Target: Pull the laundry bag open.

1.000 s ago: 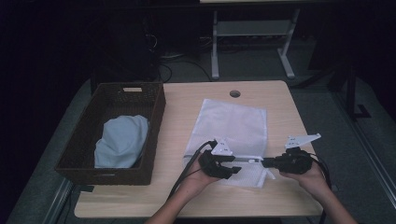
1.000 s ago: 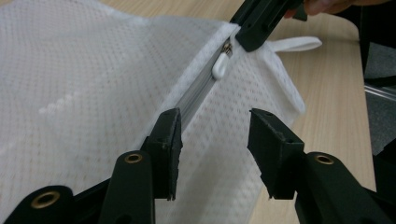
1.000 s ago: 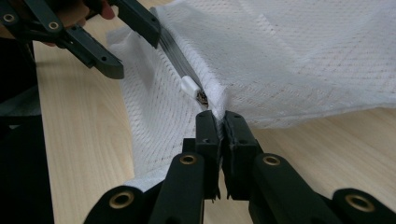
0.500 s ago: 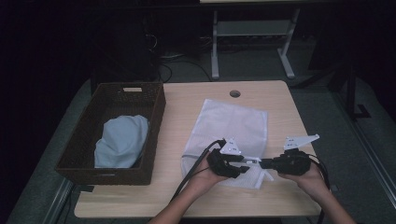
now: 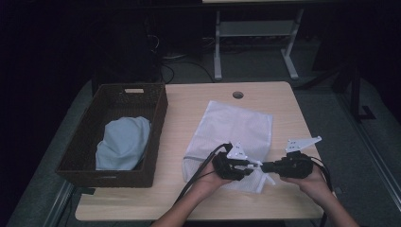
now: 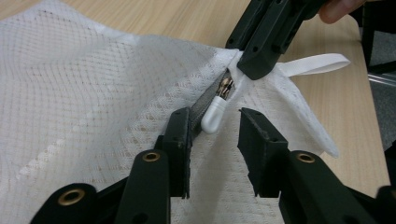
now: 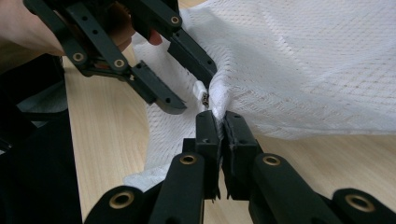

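Observation:
A white mesh laundry bag (image 5: 236, 127) lies flat on the wooden table (image 5: 189, 99). At its near edge my right gripper (image 7: 223, 119) is shut on the bag's fabric beside the zipper end; the same gripper appears across from the left one (image 6: 254, 65). My left gripper (image 6: 212, 135) faces it, jaws apart on either side of the white zipper pull (image 6: 214, 114). Those jaws have just been closing, and the pull hangs between them without being pressed. From above, the left gripper (image 5: 253, 166) and right gripper (image 5: 267, 167) meet tip to tip.
A dark woven basket (image 5: 156, 101) stands at the table's left with a light blue cloth (image 5: 122, 142) inside. A cable hole (image 5: 238, 94) sits near the far edge. A white loop strap (image 6: 317, 63) sticks out from the bag's corner.
My left gripper has shifted a little to the right, up to the right gripper at the bag's near edge. The right hand has stayed put.

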The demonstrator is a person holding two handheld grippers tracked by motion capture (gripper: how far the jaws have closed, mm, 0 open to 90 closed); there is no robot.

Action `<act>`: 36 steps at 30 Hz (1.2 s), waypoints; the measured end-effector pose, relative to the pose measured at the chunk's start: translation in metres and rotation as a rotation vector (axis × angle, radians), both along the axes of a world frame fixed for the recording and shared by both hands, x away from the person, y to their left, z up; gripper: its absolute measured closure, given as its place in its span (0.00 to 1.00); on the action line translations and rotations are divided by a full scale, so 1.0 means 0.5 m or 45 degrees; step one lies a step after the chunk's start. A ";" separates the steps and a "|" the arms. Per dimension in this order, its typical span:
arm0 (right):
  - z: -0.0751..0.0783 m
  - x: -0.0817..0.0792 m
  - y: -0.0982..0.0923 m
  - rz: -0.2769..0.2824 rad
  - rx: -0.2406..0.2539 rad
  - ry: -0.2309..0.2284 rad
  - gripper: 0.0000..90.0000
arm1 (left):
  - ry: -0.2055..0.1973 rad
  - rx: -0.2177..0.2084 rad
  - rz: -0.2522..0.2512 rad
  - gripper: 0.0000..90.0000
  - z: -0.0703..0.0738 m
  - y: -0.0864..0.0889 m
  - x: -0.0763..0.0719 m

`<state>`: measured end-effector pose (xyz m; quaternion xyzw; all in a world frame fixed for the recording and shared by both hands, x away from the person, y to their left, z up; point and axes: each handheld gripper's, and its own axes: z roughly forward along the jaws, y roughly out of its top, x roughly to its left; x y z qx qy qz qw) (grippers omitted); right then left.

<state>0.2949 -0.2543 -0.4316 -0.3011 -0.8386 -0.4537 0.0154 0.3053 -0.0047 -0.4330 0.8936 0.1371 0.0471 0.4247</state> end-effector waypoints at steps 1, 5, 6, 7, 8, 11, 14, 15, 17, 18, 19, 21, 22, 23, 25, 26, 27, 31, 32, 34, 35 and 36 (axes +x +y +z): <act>0.000 0.000 0.000 0.002 0.001 -0.001 0.95 | -0.001 0.002 0.000 0.72 -0.001 -0.001 0.000; 0.000 0.000 0.001 0.004 0.004 0.001 0.95 | -0.022 0.019 -0.008 0.75 -0.003 -0.005 0.000; 0.000 0.000 0.000 0.006 0.007 0.002 0.95 | -0.029 0.020 -0.009 0.76 -0.003 -0.005 0.000; 0.000 0.001 0.000 0.006 0.010 0.003 0.95 | -0.039 0.025 -0.013 0.77 -0.003 -0.006 -0.001; 0.000 0.001 -0.001 0.007 0.013 0.004 0.95 | -0.054 0.030 -0.016 0.77 -0.003 -0.007 -0.002; 0.000 0.002 -0.002 0.008 0.021 0.008 0.95 | -0.074 0.047 -0.024 0.77 -0.004 -0.011 -0.004; 0.000 0.002 -0.001 0.015 0.029 0.014 0.95 | -0.094 0.058 -0.037 0.81 -0.005 -0.015 -0.007; 0.000 0.002 -0.001 0.015 0.029 0.014 0.95 | -0.102 0.065 -0.041 0.81 -0.005 -0.015 -0.007; -0.001 0.002 0.000 0.016 0.026 0.013 0.95 | -0.105 0.067 -0.042 0.84 -0.004 -0.015 -0.007; -0.002 0.003 -0.001 0.016 0.030 0.014 0.95 | -0.104 0.066 -0.041 0.86 -0.004 -0.015 -0.007; -0.002 0.003 -0.001 0.016 0.030 0.014 0.95 | -0.105 0.066 -0.042 0.86 -0.004 -0.014 -0.007; -0.001 0.003 -0.001 0.017 0.033 0.016 0.95 | -0.111 0.067 -0.042 0.86 -0.004 -0.015 -0.007; -0.001 0.003 -0.001 0.018 0.035 0.015 0.95 | -0.117 0.072 -0.043 0.86 -0.005 -0.016 -0.008; -0.001 0.003 0.000 0.018 0.038 0.017 0.95 | -0.124 0.077 -0.041 0.83 -0.005 -0.017 -0.009; -0.001 0.003 0.000 0.018 0.038 0.017 0.95 | -0.136 0.090 -0.045 0.82 -0.006 -0.020 -0.011; -0.001 0.004 0.001 0.018 0.042 0.019 0.95 | -0.144 0.095 -0.043 0.83 -0.007 -0.022 -0.012; -0.001 0.004 0.001 0.018 0.042 0.019 0.95 | -0.146 0.101 -0.045 0.83 -0.007 -0.022 -0.012; 0.000 0.005 0.000 0.024 0.064 0.022 0.95 | -0.153 0.110 -0.044 0.89 -0.006 -0.023 -0.011; 0.001 0.005 0.000 0.022 0.064 0.020 0.95 | -0.149 0.107 -0.041 0.89 -0.006 -0.023 -0.011; 0.001 0.005 0.001 0.022 0.064 0.020 0.95 | -0.149 0.109 -0.042 0.89 -0.006 -0.023 -0.011; 0.000 0.006 0.001 0.022 0.065 0.022 0.95 | -0.150 0.113 -0.046 0.90 -0.006 -0.023 -0.011; 0.000 0.006 0.001 0.021 0.061 0.019 0.95 | -0.151 0.116 -0.047 0.90 -0.006 -0.023 -0.011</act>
